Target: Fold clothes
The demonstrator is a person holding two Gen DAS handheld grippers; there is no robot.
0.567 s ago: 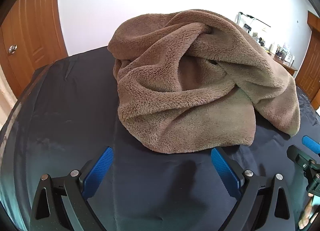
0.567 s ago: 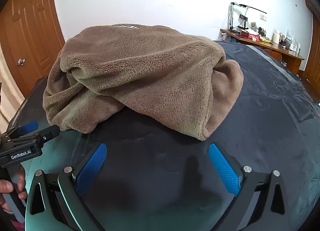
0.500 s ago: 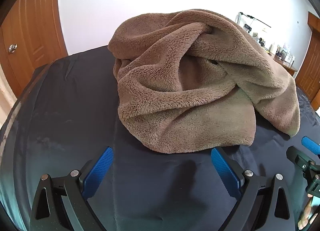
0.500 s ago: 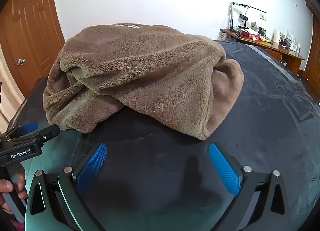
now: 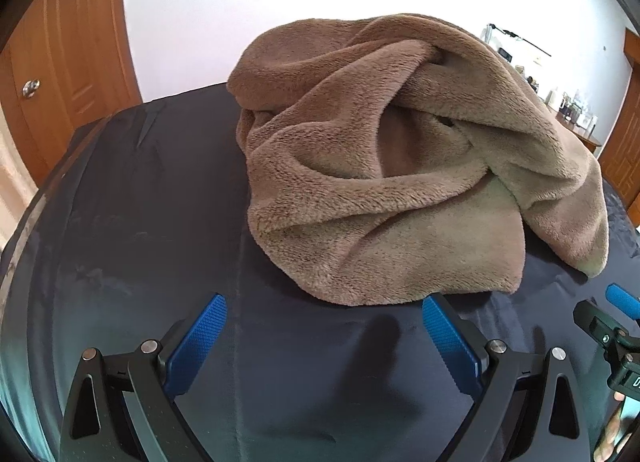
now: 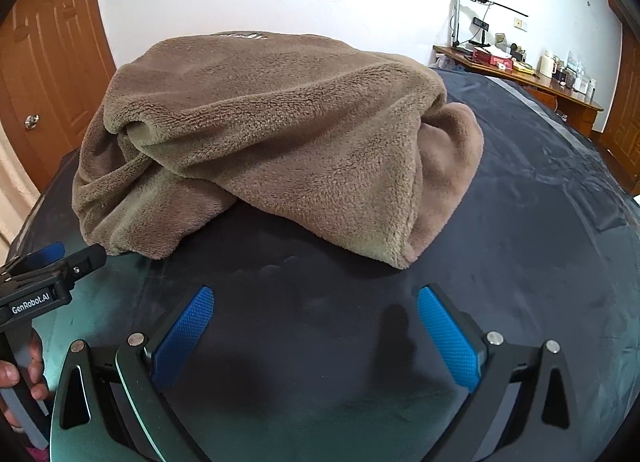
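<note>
A brown fleece garment [image 5: 392, 165] lies crumpled in a heap on a dark cloth-covered surface [image 5: 140, 221]. In the right wrist view the same garment [image 6: 280, 133] fills the middle, with pale lettering on its top. My left gripper [image 5: 324, 312] hovers just short of the heap's near edge, jaws wide open with only dark cloth between the blue pads. My right gripper [image 6: 316, 302] is open too, a little in front of the garment's folded corner, holding nothing. Each view catches the other gripper at its side edge.
A wooden door [image 5: 60, 73] stands at the left behind the surface. A wooden desk [image 6: 516, 73] with a lamp, boxes and bottles lines the far right wall. Bare dark cloth [image 6: 540, 221] stretches right of the garment. A person's hand [image 6: 16, 378] grips the left handle.
</note>
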